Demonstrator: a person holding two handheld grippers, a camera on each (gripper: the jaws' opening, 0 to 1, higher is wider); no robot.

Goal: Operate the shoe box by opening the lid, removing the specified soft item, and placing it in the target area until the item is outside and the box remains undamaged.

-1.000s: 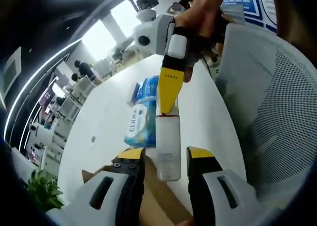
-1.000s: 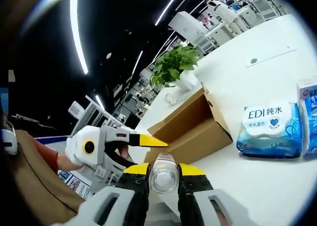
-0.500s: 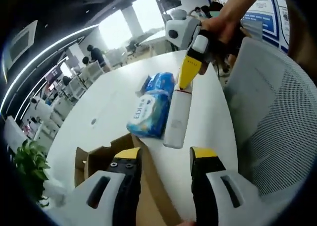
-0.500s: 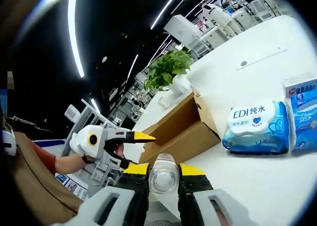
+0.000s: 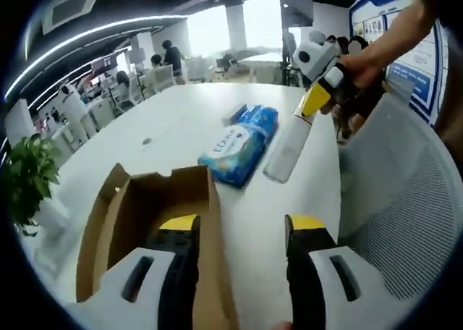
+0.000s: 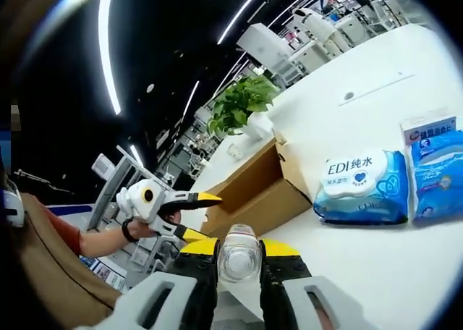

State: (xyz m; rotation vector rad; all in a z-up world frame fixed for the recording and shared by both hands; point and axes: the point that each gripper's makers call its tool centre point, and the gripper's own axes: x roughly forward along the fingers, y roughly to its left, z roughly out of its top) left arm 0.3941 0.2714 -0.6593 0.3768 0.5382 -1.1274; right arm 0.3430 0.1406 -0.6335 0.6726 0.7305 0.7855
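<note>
The brown cardboard shoe box (image 5: 137,214) stands open on the white table (image 5: 181,120), just beyond my left gripper (image 5: 242,232), which is open and holds nothing. A clear plastic bottle (image 5: 286,147) hangs above the table past the box, with my right gripper (image 5: 312,102) shut on its top end. In the right gripper view the bottle (image 6: 239,261) sits clamped between the right gripper's (image 6: 239,244) yellow-tipped fingers. The left gripper (image 6: 197,214) stands open to the left in front of the box (image 6: 253,192). A soft pack of wet wipes (image 5: 233,147) (image 6: 360,187) lies on the table.
A blue pack (image 5: 260,117) (image 6: 438,172) lies beside the wipes. A mesh-backed chair (image 5: 405,200) stands at the table's right edge. A potted plant (image 6: 242,104) (image 5: 25,178) stands behind the box. People and desks are far off in the room.
The bottle's lower end stood between my left gripper's jaws a second ago. Now the left gripper is back over the box and the right gripper holds the bottle farther away.
</note>
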